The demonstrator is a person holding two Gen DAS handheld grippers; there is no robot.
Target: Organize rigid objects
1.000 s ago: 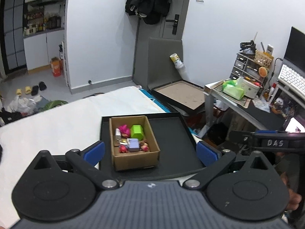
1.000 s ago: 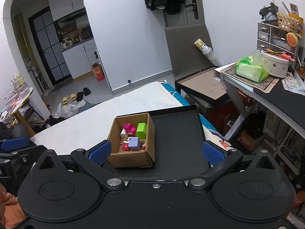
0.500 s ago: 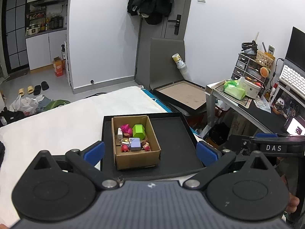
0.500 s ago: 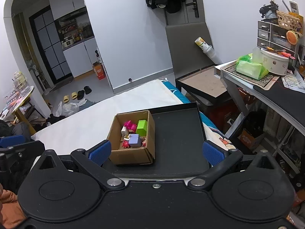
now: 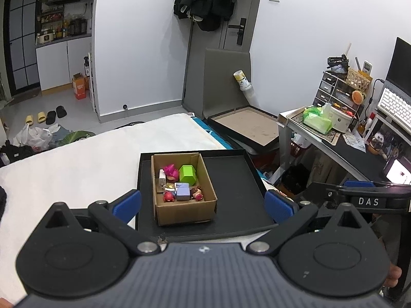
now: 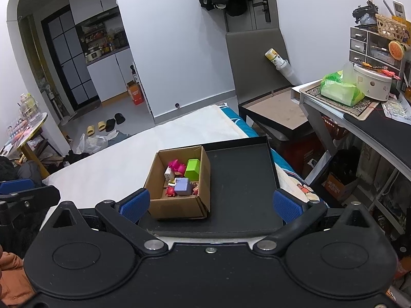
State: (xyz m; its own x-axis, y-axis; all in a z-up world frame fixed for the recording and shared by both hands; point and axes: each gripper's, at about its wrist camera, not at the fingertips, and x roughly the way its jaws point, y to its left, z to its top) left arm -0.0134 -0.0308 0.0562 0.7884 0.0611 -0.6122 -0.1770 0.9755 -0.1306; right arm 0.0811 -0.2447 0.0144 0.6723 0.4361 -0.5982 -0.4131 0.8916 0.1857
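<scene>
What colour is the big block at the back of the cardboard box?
Bright green. The block shows best in the left wrist view, beside a pink toy.

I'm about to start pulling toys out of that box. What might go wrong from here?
The toys are packed tightly in the cardboard box, so a tool could snag a neighbour. The light box may slide on the black tray. The tray sits near the bed's edge; toys could roll off.

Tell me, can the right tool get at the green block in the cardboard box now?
Probably yes: the right tool is open, and the green block lies uncovered in the open-topped cardboard box.
</scene>
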